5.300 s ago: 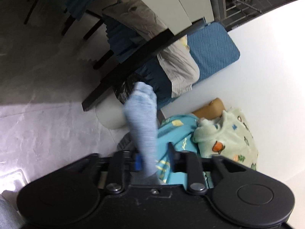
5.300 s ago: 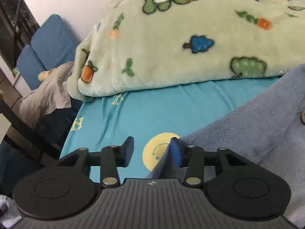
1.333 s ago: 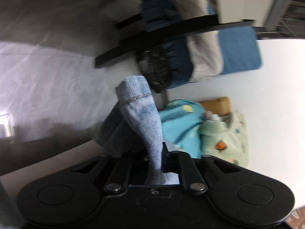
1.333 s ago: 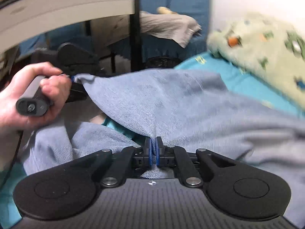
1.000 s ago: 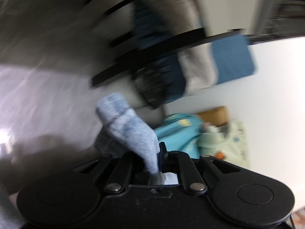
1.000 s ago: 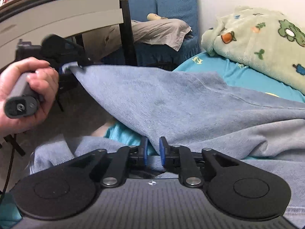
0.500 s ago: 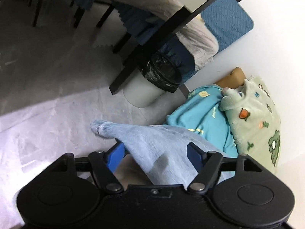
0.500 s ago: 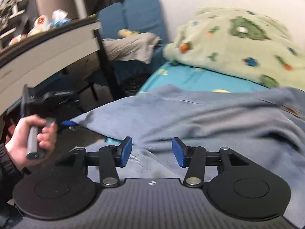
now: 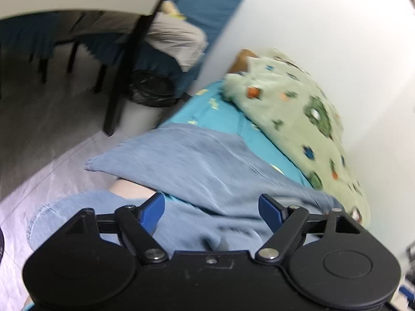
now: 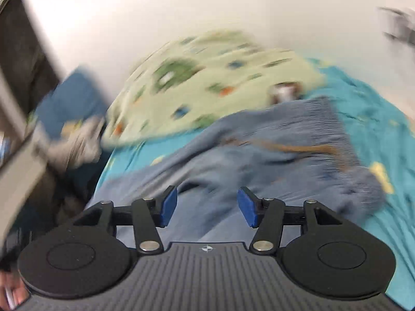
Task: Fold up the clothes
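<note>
Jeans (image 9: 197, 165) beneath both spread tools (image 9: 211, 208) (image 10: 207, 205)

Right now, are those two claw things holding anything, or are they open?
Left gripper: open, holding nothing; the blue denim garment lies beyond its fingers.
Right gripper: open, holding nothing, above the same garment.
</note>
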A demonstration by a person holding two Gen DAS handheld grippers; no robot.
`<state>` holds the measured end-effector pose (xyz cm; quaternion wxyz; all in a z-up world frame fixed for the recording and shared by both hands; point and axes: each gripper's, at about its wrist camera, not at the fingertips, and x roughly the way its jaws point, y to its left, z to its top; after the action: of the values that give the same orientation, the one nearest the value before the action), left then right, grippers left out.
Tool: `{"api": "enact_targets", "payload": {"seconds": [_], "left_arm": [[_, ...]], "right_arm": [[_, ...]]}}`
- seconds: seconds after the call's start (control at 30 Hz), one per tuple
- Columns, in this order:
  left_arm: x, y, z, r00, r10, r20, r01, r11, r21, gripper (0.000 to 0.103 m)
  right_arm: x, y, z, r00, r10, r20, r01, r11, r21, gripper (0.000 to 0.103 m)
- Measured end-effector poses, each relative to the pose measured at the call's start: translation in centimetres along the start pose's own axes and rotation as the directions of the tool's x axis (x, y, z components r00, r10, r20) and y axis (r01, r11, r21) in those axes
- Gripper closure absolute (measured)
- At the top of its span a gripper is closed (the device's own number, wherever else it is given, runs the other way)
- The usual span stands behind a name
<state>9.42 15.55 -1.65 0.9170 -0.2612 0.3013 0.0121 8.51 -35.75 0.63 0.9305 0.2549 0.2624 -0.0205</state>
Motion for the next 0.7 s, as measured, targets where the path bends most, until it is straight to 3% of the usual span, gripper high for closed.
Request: {"api": "enact_targets", "payload": {"seconds": [0.07, 0.17, 0.33, 0.57, 0.63, 0.7], "left_arm": [[-0.7, -1.4, -0.9, 1.000, 0.002, 0.000, -0.002, 0.999, 0.054, 0.025], [-1.7, -3.2, -2.2, 1.000, -0.012, 0.011, 0.011, 0.993, 0.113, 0.023], [-1.1, -4.8, -3.0, 1.000, -0.015, 0.017, 0.012, 0.986, 0.164, 0.021], [0.5, -5.3, -2.9, 1.000, 0.002, 0.007, -0.003, 0.989, 0.150, 0.021], [0.4, -5.3, -2.9, 1.000, 0.003, 0.006, -0.004, 0.989, 0.148, 0.021], [0.2, -5.2, -2.9, 1.000, 0.000, 0.005, -0.001, 0.990, 0.143, 0.021]], "right_arm": [[-0.3, -3.3, 0.5, 0.998, -0.049, 0.026, 0.046, 0.995, 0.093, 0.047], [1.1, -7.8, 0.2, 0.996, -0.076, -0.039, 0.083, 0.969, 0.235, 0.047], [4.2, -12.9, -1.6, 0.986, -0.056, -0.157, 0.123, 0.881, 0.458, 0.047], [5.0, -13.8, -2.6, 0.976, -0.106, -0.190, 0.197, 0.804, 0.562, 0.047], [3.7, -13.4, -2.7, 0.979, -0.127, -0.162, 0.197, 0.800, 0.566, 0.046], [2.2, -12.9, -2.7, 0.983, -0.148, -0.107, 0.183, 0.802, 0.569, 0.038]]}}
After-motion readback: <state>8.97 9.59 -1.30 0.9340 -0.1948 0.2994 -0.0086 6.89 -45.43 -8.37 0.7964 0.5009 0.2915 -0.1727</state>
